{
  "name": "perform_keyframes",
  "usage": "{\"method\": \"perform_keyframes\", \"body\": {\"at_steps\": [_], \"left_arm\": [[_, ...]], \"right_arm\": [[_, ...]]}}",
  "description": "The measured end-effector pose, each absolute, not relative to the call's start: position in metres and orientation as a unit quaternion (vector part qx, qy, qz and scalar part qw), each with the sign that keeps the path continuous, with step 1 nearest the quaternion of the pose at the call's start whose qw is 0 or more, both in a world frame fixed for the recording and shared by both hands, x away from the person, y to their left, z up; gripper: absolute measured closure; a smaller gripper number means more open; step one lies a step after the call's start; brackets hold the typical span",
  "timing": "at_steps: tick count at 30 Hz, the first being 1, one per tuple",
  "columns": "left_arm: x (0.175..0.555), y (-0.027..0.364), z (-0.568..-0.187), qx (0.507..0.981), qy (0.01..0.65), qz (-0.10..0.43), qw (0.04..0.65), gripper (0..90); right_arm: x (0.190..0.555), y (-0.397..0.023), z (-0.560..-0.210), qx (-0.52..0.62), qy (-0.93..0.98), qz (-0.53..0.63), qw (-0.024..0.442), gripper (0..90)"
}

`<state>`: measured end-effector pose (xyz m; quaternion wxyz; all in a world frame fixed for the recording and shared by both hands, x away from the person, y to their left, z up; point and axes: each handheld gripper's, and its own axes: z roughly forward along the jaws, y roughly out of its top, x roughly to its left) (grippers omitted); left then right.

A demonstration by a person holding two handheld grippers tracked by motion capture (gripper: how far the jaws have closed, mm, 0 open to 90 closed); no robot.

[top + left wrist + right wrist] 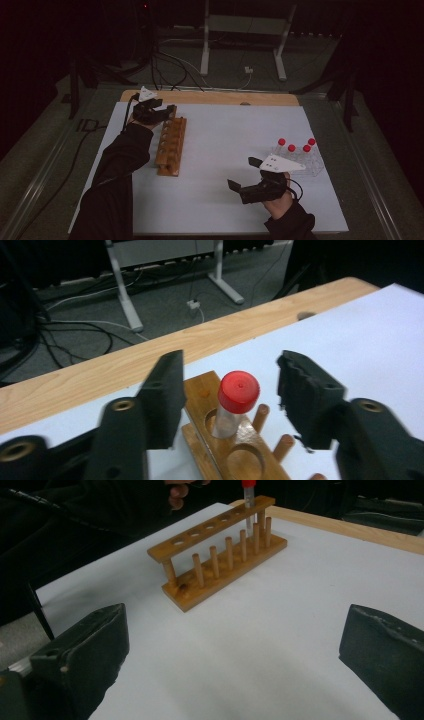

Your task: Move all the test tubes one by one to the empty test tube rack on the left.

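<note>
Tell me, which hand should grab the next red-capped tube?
Probably the right. The right gripper hangs open just beside the clear holder with the remaining red-capped tubes. The left gripper is far off at the wooden rack, open around the tube standing there.

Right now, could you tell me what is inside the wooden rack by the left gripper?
One red-capped tube stands in the end hole of the wooden rack. The other holes look empty. The tube's lower end is hidden by the top board.

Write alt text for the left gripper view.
A red-capped clear tube stands upright in an end hole of a wooden rack, between the left gripper's two black fingers, which stand apart from it. The rack sits on a white sheet over a wooden table.
</note>
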<state>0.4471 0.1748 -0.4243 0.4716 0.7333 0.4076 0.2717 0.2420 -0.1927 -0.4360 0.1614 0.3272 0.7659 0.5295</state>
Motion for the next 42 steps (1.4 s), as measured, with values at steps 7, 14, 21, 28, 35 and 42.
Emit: {"method": "perform_keyframes", "body": {"at_steps": [7, 14, 21, 28, 35, 42], "left_arm": [[0.426, 0.185, -0.411, 0.737, 0.400, 0.243, 0.488, 15.9], [0.398, 0.191, -0.407, 0.748, 0.377, 0.216, 0.501, 1.4], [0.364, 0.197, -0.411, 0.754, 0.346, 0.196, 0.523, 0.9], [0.331, 0.201, -0.421, 0.764, 0.319, 0.190, 0.528, 0.9], [0.303, 0.201, -0.436, 0.774, 0.301, 0.181, 0.526, 0.9], [0.283, 0.197, -0.443, 0.779, 0.280, 0.176, 0.533, 0.9]], "right_arm": [[0.243, -0.201, -0.428, 0.330, 0.764, 0.535, 0.145, 0.0], [0.241, -0.215, -0.421, 0.334, 0.759, 0.529, 0.180, 0.0], [0.241, -0.237, -0.417, 0.351, 0.749, 0.517, 0.219, 0.0], [0.240, -0.263, -0.417, 0.380, 0.734, 0.503, 0.254, 0.0], [0.239, -0.292, -0.425, 0.415, 0.720, 0.481, 0.279, 0.0], [0.241, -0.319, -0.436, 0.455, 0.701, 0.461, 0.298, 3.1]]}}
